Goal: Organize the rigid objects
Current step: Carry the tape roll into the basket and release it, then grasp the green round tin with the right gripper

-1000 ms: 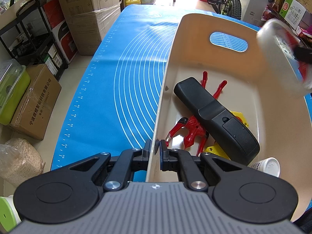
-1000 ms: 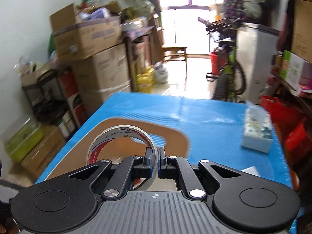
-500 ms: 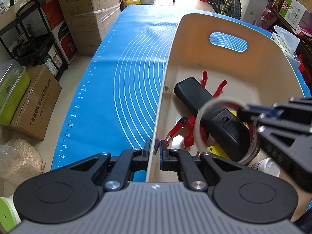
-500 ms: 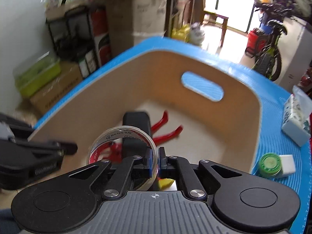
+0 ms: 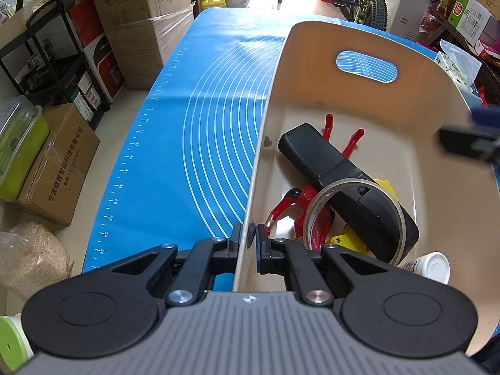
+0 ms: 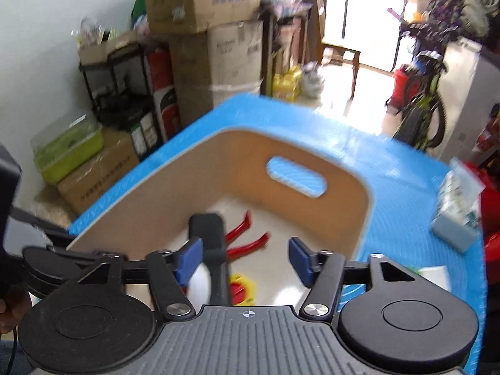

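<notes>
Released since half a second ago, the tape roll (image 5: 356,222) is now seen lying in the bin (image 5: 312,72), propped over the black remote (image 5: 347,184) and red pliers (image 5: 300,206). Through the left wrist view, the left tool (image 5: 248,240) is clenched on the bin's near wall. Through the right wrist view, blurred, the right tool (image 6: 243,256) is spread wide and empty above the bin (image 6: 200,162). One more item is stowed; a tissue pack (image 6: 456,215) is left out on the blue surface (image 6: 400,168).
</notes>
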The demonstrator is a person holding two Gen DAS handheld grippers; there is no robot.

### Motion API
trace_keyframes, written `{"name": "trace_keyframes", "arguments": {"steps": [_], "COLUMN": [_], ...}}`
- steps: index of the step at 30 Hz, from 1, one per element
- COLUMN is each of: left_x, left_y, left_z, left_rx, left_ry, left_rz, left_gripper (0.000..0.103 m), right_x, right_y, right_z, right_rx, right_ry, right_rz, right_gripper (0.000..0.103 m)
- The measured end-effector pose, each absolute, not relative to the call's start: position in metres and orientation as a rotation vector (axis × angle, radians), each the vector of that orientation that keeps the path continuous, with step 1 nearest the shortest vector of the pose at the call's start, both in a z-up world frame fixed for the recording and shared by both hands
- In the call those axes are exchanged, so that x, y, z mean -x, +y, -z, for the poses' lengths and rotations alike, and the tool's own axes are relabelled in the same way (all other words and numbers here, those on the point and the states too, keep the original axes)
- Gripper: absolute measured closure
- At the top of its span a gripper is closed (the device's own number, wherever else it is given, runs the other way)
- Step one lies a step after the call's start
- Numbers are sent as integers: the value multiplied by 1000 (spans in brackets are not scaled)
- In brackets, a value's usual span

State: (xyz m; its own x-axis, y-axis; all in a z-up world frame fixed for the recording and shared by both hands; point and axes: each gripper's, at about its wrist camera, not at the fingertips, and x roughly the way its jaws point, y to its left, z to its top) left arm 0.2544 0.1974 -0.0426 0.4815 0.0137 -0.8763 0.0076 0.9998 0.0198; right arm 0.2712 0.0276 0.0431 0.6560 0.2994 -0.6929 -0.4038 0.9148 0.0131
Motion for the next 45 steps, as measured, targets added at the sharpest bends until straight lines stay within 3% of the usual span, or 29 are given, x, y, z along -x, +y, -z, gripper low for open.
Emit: {"name": "trace_keyframes", "arguments": {"steps": [8,17,34,44,45], "left_x": [-255,-254,-252,-251,-252], "left_y": [198,197,193,194,193], "left_z": [43,42,41,41,41], "left_rx": [-21,-22,-41,-41,-42], "left_ry": [1069,1070,1068,1069,1069], "left_rz": [-4,-5,-10,-11,-10], "left_gripper": [93,93,93,93,93], "right_x": [-293,-321,-337,-342,-341], "right_y": [-36,-80,-66,-66,-67], "right_z": [-55,2,76,86,86], "right_rx": [129,223,495,518,512], "right_ry": [718,809,836,813,809], "right_rz": [-250,-139,-148,-118,-121], "right_gripper": [27,27,28,43,49]}}
